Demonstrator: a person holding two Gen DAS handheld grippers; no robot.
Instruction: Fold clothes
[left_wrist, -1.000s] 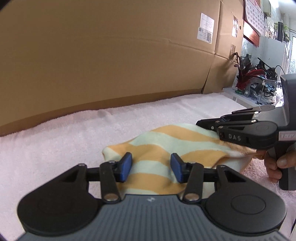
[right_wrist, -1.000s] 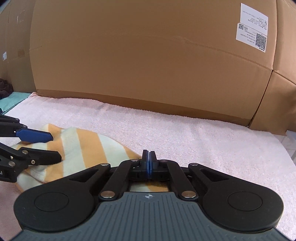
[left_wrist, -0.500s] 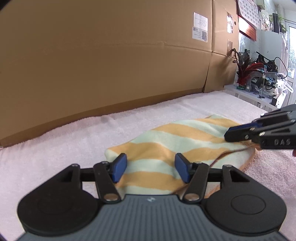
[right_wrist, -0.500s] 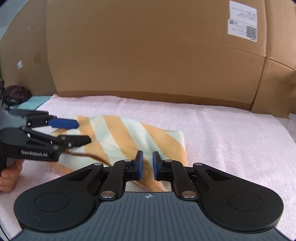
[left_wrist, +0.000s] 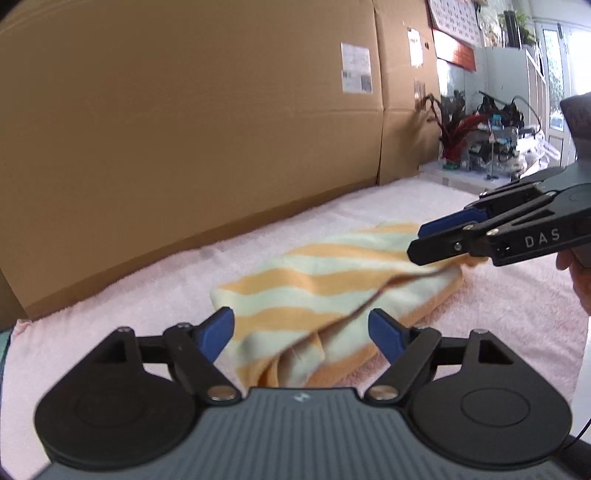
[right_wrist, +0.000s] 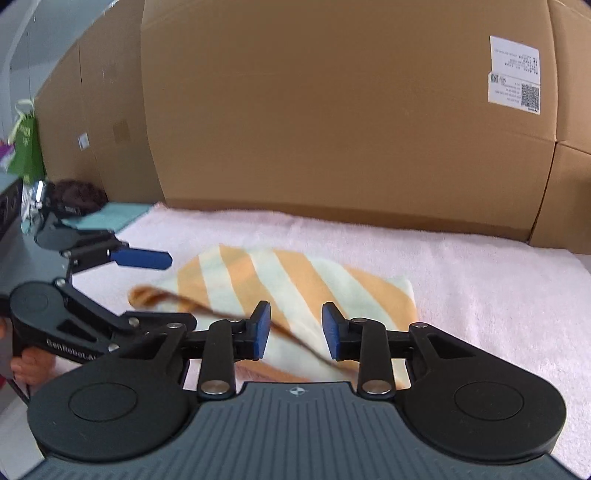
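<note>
Striped garment (left_wrist: 332, 288), orange + pale mint bands, lies folded on a pink towel (left_wrist: 155, 291) that covers the tabletop, w/ a brown-trimmed edge running diagonally across the top layer. It sits mid-towel, well apart from the cardboard boxes (left_wrist: 184, 129) that wall off the back.

Left hand-held gripper (left_wrist: 301, 330): jaws wide apart, have just been opening; blue pads (left_wrist: 216, 332) stand either side of the garment's near end w/o pressing it, so nothing held. In the right wrist view the same gripper (right_wrist: 162, 288) hovers at the garment's left edge, fingers spread one above the other.

Right hand-held gripper (right_wrist: 295, 330): jaws partly open, have just been opening; pads clear of the cloth, trim edge passes in the gap between them, no grip. Seen from the left wrist view (left_wrist: 417, 243) its tips sit just over the garment's far right corner.

Containers: boxes are closed, contents can't tell; white shipping label (right_wrist: 513, 74) on one. A green gift bag (right_wrist: 24, 147) stands far left, contents not visible. Teal cloth (right_wrist: 107, 218) lies off the towel's left end.
</note>
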